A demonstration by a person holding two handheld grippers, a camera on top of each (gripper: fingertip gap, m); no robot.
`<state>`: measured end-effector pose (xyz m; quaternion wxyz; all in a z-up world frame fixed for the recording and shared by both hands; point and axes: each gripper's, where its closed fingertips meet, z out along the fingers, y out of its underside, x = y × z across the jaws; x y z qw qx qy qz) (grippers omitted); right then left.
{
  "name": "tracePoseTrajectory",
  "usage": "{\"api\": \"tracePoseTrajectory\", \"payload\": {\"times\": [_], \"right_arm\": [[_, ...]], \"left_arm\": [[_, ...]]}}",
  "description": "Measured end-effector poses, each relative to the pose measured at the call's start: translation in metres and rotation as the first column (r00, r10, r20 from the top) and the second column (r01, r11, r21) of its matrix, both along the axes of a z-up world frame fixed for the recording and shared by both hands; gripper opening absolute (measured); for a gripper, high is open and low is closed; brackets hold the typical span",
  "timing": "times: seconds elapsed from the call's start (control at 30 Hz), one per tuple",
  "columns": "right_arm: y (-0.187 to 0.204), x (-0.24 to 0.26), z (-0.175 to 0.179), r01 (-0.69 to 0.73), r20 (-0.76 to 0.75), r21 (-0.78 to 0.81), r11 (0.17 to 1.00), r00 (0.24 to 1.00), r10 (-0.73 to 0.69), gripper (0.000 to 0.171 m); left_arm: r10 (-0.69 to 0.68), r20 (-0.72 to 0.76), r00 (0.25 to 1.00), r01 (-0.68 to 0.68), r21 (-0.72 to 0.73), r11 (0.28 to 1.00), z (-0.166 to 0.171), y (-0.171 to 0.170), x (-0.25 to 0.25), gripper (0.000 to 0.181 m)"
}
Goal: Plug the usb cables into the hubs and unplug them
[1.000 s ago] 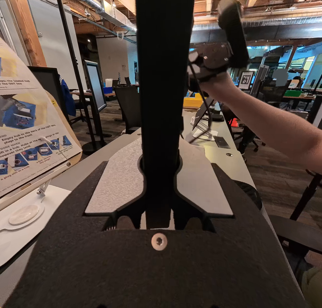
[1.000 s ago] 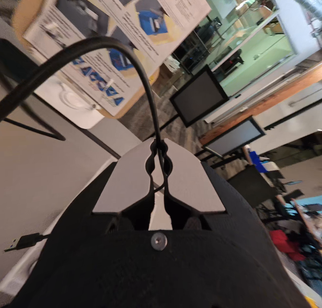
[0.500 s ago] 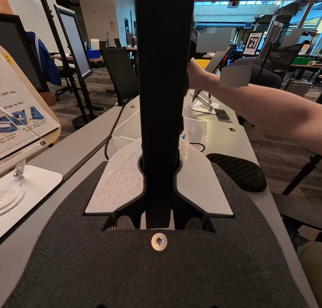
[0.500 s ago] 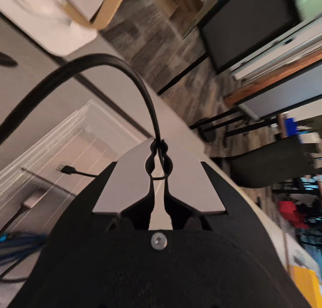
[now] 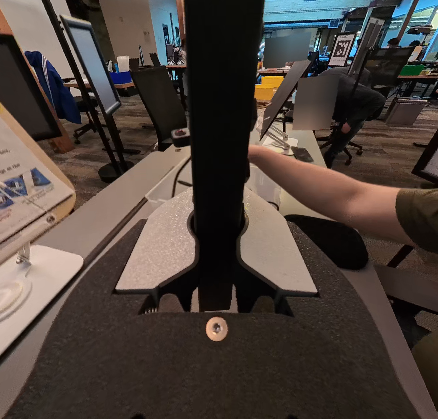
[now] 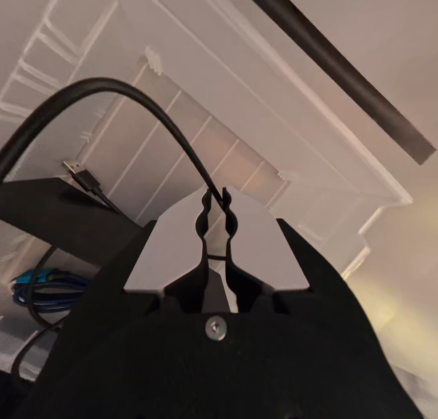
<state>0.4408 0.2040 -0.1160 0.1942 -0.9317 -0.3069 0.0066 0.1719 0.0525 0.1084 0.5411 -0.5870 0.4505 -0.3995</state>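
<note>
In the left wrist view one left gripper [image 5: 218, 220] is clenching one tall black hub [image 5: 224, 99], which is standing upright between its two fingers [image 5: 166, 239] and hiding the middle of the scene; one bare arm [image 5: 331, 189] is reaching in from the right over one clear bin [image 5: 158, 192] on the grey desk [image 5: 99, 215], lower than half a second ago, and one sign board [image 5: 26, 185] is sitting at the left. In the right wrist view one right gripper [image 6: 216, 195] is now standing slightly parted, where earlier it was pinching tight, with one black cable [image 6: 113, 88] arching up and leaning on its right finger; the cable's one plug [image 6: 81, 173] is lying loose above the bin [image 6: 260, 80], beside the hub [image 6: 47, 206], and one blue cable coil [image 6: 49, 291] is lying at lower left, the view having swung down into the bin
</note>
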Motion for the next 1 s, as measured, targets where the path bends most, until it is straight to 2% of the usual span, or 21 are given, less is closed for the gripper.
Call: {"api": "tracePoseTrajectory", "payload": {"times": [0.03, 0.1, 0.2, 0.27, 0.37, 0.43, 0.53, 0.6, 0.67, 0.73, 0.77, 0.8, 0.9, 1.0], "right_arm": [[0.002, -0.003, 0.001, 0.007, -0.044, -0.001, 1.0, 0.999, -0.007, 0.013], [0.002, -0.015, 0.01, 0.002, -0.186, 0.01, 1.0, 0.982, 0.0, 0.028], [-0.002, -0.025, 0.034, -0.003, -0.399, 0.067, 0.998, 0.916, 0.029, 0.031], [-0.006, -0.011, 0.042, 0.024, -0.402, 0.064, 0.998, 0.915, 0.004, 0.038], [-0.019, 0.011, 0.05, 0.024, -0.376, 0.097, 0.995, 0.927, 0.014, 0.038], [-0.032, 0.018, 0.059, 0.02, -0.41, 0.089, 0.996, 0.912, 0.019, 0.036], [-0.041, 0.015, 0.098, 0.009, -0.476, 0.218, 0.976, 0.874, 0.098, 0.035], [-0.043, -0.004, 0.147, -0.005, -0.536, 0.422, 0.907, 0.805, 0.254, 0.035], [-0.044, -0.025, 0.203, 0.063, -0.578, 0.629, 0.775, 0.704, 0.413, 0.044], [-0.048, -0.039, 0.244, 0.165, -0.608, 0.734, 0.659, 0.593, 0.529, 0.048], [-0.053, -0.048, 0.252, 0.162, -0.605, 0.755, 0.636, 0.547, 0.579, 0.048], [-0.054, -0.054, 0.252, 0.143, -0.593, 0.765, 0.628, 0.536, 0.601, 0.049], [-0.053, -0.062, 0.236, 0.05, -0.52, 0.788, 0.614, 0.589, 0.619, 0.048], [-0.065, -0.059, 0.22, -0.052, -0.512, 0.763, 0.644, 0.56, 0.652, 0.039]], "left_arm": [[0.0, -0.007, 1.0, 0.0, 0.015, 1.0, 0.009, 0.003, 0.005, 0.026], [0.006, -0.028, 1.0, -0.005, 0.041, 0.999, 0.026, 0.011, 0.018, 0.026], [-0.008, -0.05, 0.999, 0.012, 0.076, 0.997, 0.048, 0.026, 0.043, 0.026], [-0.026, -0.059, 0.998, 0.03, 0.08, 0.996, 0.058, 0.036, 0.062, 0.026], [-0.023, -0.075, 0.997, 0.03, 0.096, 0.995, 0.069, 0.054, 0.086, 0.026], [-0.027, -0.076, 0.997, 0.033, 0.091, 0.995, 0.074, 0.064, 0.101, 0.026], [-0.028, -0.099, 0.995, 0.037, 0.097, 0.995, 0.077, 0.077, 0.119, 0.026], [-0.033, -0.116, 0.993, 0.046, 0.109, 0.993, 0.078, 0.081, 0.13, 0.026], [-0.046, -0.113, 0.993, 0.058, 0.11, 0.992, 0.08, 0.081, 0.141, 0.026], [-0.056, -0.112, 0.992, 0.069, 0.111, 0.991, 0.082, 0.079, 0.149, 0.026], [-0.056, -0.114, 0.992, 0.069, 0.116, 0.991, 0.084, 0.078, 0.153, 0.026], [-0.06, -0.112, 0.992, 0.073, 0.118, 0.99, 0.085, 0.077, 0.156, 0.026], [-0.057, -0.12, 0.991, 0.072, 0.125, 0.989, 0.089, 0.076, 0.16, 0.026], [-0.034, -0.134, 0.99, 0.053, 0.14, 0.989, 0.094, 0.08, 0.158, 0.026]]}}
